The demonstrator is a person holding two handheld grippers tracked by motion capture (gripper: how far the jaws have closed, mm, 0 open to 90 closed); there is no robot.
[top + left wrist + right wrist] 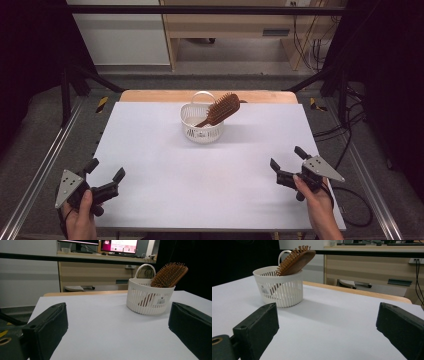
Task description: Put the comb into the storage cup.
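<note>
Nearest to us, we hold the left gripper [105,176] low at the near left corner of the table [160,165], its 2 jaws spread wide apart with nothing between them. At the near right edge we hold the right gripper [287,161], its 2 jaws likewise parted and empty. Both point toward the far middle of the white surface, and both are well apart from what stands there.

Farther off, near the table's far edge, we see the white slotted basket [201,131] with its looped handle. The wooden hairbrush [223,108] leans inside it, handle down in the basket, bristled head tilted up over the rim.

Beyond the table stands a wooden desk [225,22].
</note>
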